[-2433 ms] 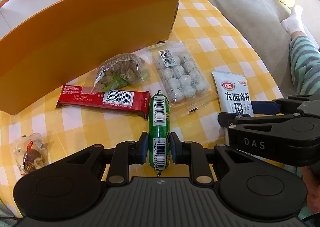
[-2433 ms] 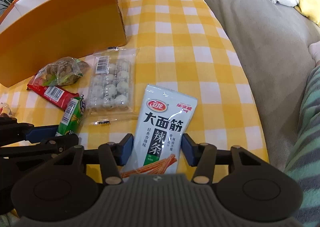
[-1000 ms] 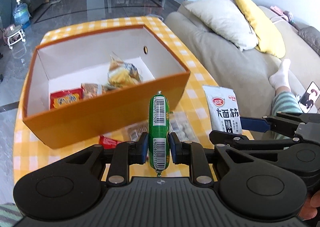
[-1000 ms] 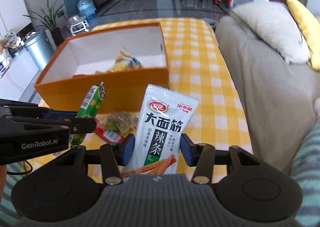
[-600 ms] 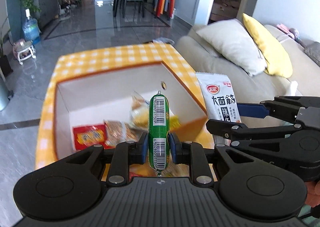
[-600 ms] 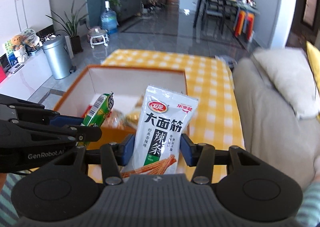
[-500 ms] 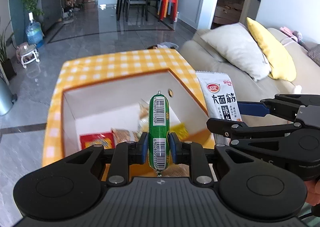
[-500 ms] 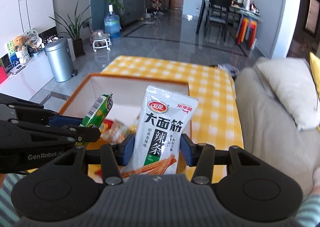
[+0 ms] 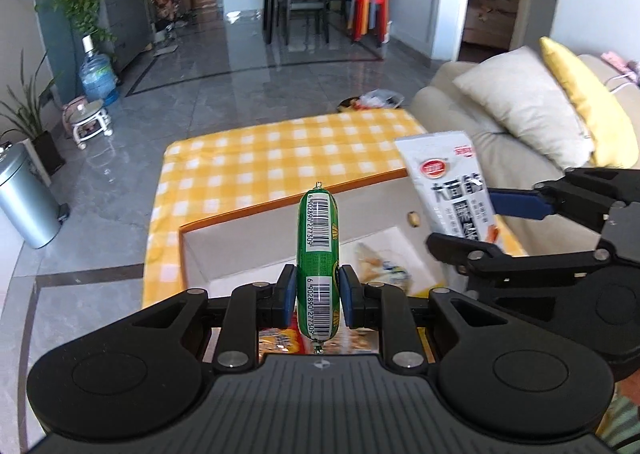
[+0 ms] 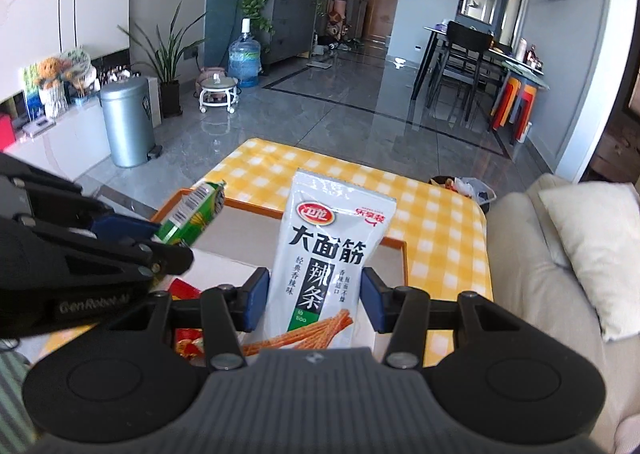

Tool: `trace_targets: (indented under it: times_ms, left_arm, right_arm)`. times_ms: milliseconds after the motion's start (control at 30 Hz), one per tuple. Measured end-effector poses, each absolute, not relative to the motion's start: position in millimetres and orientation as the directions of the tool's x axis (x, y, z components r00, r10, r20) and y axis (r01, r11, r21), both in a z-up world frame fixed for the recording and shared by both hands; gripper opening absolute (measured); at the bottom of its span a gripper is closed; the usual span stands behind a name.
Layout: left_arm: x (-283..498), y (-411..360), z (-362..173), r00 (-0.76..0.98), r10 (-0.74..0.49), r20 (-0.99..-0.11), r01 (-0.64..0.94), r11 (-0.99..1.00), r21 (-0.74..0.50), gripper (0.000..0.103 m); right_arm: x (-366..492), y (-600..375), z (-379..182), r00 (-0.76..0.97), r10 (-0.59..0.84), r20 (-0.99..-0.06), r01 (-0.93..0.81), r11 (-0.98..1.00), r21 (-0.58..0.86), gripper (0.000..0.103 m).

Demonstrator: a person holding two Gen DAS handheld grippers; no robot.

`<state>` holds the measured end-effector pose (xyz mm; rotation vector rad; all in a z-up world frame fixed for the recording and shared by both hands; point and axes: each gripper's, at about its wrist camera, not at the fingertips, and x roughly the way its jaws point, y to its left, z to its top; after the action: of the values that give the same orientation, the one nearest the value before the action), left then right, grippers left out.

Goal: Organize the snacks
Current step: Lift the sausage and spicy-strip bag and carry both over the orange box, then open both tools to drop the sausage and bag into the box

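My left gripper (image 9: 318, 300) is shut on a green sausage stick (image 9: 317, 254) with barcodes and holds it upright above the orange box (image 9: 248, 212). My right gripper (image 10: 314, 304) is shut on a white spicy-strip packet (image 10: 330, 254), also raised over the box (image 10: 396, 242). The packet shows at the right of the left wrist view (image 9: 448, 182), and the sausage shows at the left of the right wrist view (image 10: 196, 214). Several snack packets (image 9: 380, 262) lie inside the box on its white floor.
The box stands on a table with a yellow checked cloth (image 9: 280, 154). A beige sofa with a white pillow (image 9: 520, 94) and a yellow pillow (image 9: 588, 102) is at the right. A metal bin (image 9: 24, 198) stands on the floor at the left.
Both grippers have lifted their snacks off the table and carried them forward over the open box. The views have tilted up, and the box has slid lower in both views.
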<state>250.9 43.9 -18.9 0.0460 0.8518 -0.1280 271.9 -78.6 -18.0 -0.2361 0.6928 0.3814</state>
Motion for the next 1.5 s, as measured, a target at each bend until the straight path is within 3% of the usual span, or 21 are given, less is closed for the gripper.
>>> trace_targets:
  times_ms: [900,1500]
  left_arm:
    - [323,58,-122,0.407,0.024,-0.913,0.141,0.986,0.089,0.024]
    - [317,62,-128,0.380,0.035,-0.924,0.127,0.988,0.090,0.026]
  right_arm:
    - [365,-15,-142,0.563,0.085,-0.822,-0.588,0.740,-0.327,0.047]
    - [377,-21,-141,0.495,0.115,-0.861,-0.574,0.787,-0.225,0.052]
